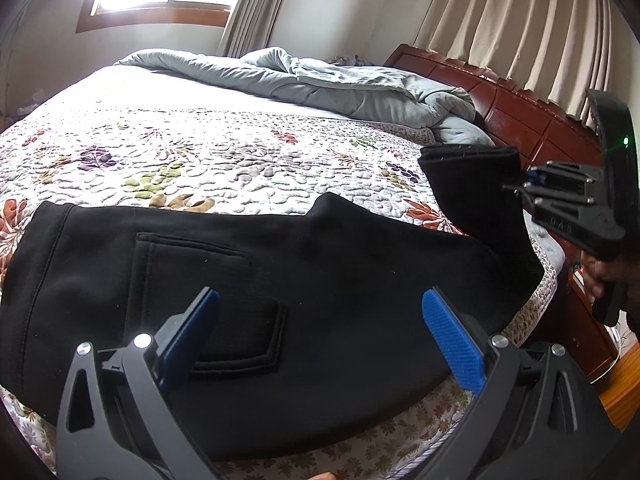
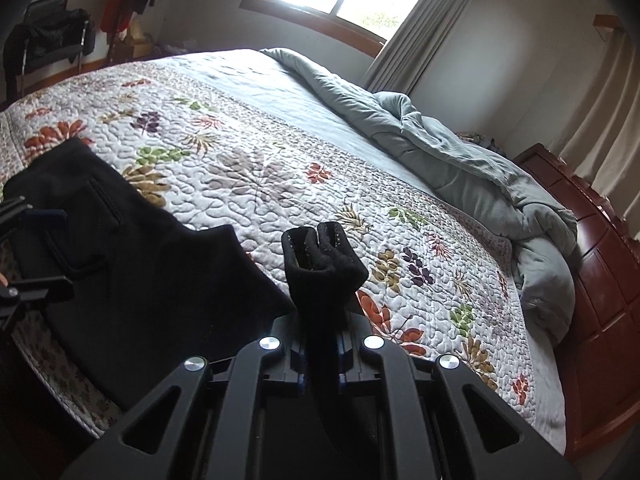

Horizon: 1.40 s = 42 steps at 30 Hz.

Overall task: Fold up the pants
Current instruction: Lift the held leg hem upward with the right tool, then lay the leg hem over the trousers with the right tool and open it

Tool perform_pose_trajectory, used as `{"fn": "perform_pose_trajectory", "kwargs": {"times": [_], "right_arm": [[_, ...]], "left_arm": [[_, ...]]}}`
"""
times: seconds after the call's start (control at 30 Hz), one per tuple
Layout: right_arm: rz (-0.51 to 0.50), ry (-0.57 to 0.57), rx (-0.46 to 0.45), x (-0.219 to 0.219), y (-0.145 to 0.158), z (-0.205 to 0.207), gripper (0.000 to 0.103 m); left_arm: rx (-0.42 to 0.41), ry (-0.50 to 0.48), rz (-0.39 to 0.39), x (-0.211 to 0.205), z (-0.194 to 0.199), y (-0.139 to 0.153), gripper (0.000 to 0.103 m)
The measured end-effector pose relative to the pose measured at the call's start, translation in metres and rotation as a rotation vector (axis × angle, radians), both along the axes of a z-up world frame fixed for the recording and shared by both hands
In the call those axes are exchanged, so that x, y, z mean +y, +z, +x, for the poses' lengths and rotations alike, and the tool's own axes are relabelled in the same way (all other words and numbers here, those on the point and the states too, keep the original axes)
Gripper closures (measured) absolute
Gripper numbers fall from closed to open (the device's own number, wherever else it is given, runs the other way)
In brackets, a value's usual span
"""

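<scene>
We find the right gripper (image 2: 320, 364) clamped on the pants (image 1: 280, 280) cuffs; the left gripper (image 1: 320, 332) gapes wide, empty.

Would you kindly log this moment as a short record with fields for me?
surface: quilted floral bedspread
garment: black pants, lying flat along the near bed edge, back pocket up
left claw: open, above the pants near the pocket
right claw: shut on the leg cuffs, lifted off the bedspread
background: grey-green duvet bunched by the wooden headboard
</scene>
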State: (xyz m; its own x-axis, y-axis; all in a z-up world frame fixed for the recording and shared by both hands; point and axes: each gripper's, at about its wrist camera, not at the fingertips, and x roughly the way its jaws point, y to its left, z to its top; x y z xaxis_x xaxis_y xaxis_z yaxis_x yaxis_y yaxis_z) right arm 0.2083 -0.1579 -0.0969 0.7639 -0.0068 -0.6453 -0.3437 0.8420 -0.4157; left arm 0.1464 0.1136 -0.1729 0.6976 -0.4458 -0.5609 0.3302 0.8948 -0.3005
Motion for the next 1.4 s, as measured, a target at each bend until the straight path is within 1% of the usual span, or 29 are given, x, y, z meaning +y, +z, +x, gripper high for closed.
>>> {"fn": "perform_pose_trajectory", "kwargs": {"times": [0.2, 0.37, 0.53, 0.73, 0.87, 1.07, 1.23, 1.4], "right_arm": [[-0.079, 0.029, 0.002, 0.014, -0.019, -0.004, 0.093], [-0.186, 0.071, -0.017, 0.029, -0.04, -0.014, 0.093], [-0.351, 0.137, -0.056, 0.043, -0.071, -0.027, 0.093], [-0.496, 0.216, -0.079, 0.057, -0.102, -0.041, 0.093], [-0.528, 0.245, -0.075, 0.06, -0.116, -0.049, 0.093], [-0.556, 0.258, -0.091, 0.06, -0.124, -0.054, 0.093], [-0.626, 0.299, -0.1, 0.064, -0.142, -0.066, 0.093], [-0.626, 0.315, -0.07, 0.063, -0.153, -0.072, 0.092]], "left_arm": [[0.005, 0.007, -0.008, 0.003, 0.002, 0.0, 0.003], [0.01, 0.016, -0.013, 0.006, 0.003, -0.001, 0.003], [0.01, 0.021, -0.014, 0.008, 0.003, -0.001, 0.003], [0.014, 0.026, -0.013, 0.009, 0.004, -0.002, 0.003], [0.013, 0.031, -0.013, 0.01, 0.004, -0.002, 0.003], [0.015, 0.039, -0.014, 0.011, 0.004, -0.002, 0.003], [0.016, 0.041, -0.009, 0.012, 0.005, -0.002, 0.003], [0.017, 0.039, 0.002, 0.011, 0.006, -0.003, 0.003]]}}
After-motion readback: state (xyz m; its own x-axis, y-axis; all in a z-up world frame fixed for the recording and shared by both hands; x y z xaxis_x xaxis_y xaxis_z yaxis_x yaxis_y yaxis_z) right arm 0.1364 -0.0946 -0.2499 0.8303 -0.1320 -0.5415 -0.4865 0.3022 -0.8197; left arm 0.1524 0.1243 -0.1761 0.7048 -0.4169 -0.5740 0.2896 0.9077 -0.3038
